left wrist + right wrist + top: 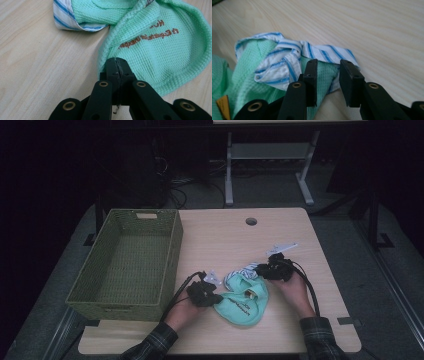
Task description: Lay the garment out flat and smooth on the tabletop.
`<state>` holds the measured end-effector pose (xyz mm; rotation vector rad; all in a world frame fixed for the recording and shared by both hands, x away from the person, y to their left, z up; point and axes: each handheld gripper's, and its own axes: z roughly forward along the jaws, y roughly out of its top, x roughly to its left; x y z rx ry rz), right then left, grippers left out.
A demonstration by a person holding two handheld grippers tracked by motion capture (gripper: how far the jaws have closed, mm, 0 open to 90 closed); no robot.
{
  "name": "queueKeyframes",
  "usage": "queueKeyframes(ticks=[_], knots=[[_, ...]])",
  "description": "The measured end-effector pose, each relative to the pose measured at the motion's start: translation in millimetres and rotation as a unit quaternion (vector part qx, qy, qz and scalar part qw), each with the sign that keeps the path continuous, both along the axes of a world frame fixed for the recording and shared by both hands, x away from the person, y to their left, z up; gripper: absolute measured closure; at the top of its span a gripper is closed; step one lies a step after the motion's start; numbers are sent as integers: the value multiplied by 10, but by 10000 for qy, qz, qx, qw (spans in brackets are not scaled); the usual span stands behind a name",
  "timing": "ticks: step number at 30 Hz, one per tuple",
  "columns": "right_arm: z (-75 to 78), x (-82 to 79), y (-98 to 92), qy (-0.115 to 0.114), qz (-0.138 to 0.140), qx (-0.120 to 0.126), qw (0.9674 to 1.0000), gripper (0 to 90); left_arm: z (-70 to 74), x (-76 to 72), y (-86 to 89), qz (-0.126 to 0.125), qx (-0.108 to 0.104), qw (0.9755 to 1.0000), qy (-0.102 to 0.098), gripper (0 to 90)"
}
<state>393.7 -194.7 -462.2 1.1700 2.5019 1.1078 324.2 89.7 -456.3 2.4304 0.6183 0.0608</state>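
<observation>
**Two grippers at a green cloth on the table**

A mint-green waffle-knit cloth (243,301) lies crumpled on the wooden table (280,240), near its front edge and just right of the green woven basket (127,262). Brown lettering runs across the cloth's face, and a blue-and-white striped lining (287,63) shows at its far end, folded over the green.

The left gripper (210,296) sits at the cloth's left edge. In the left gripper view its jaws are pressed fully together, with the cloth's rim (105,53) right at their tips (whether any fabric is actually pinched between them, I cannot tell, as the tips hide the edge).

The right gripper (264,270) is at the far, striped end of the cloth. In the right gripper view its jaws stand apart, with a fold of green fabric and striped hem between them; the left jaw lies against the fabric while a gap remains beside the right one, so the pads do not yet press on it.

A small yellow-brown tag (223,106) shows at the cloth's lower left in that view.
</observation>
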Motion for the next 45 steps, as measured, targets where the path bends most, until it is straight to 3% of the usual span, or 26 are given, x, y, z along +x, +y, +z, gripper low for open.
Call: queueKeyframes(ticks=[10, 17, 20, 23, 45], knots=[[-68, -4, 2, 75, 82, -41, 9999, 749, 6, -3, -15, -30, 56, 10000, -41, 891], [-69, -37, 24, -149, 271, -254, 9992, 879, 8, 2, -17, -58, 75, 9999, -41, 893], [-59, -47, 30, -189, 305, -321, 9988, 895, 9, -10, -31, -13, 78, 10000, -55, 894], [-43, -61, 23, -128, 247, -261, 9993, 897, 16, -15, -42, -40, 137, 9998, -99, 894], [127, -111, -326, -425, -469, -47, 9980, 898, 18, -19, -42, -60, 174, 9997, -133, 894]])
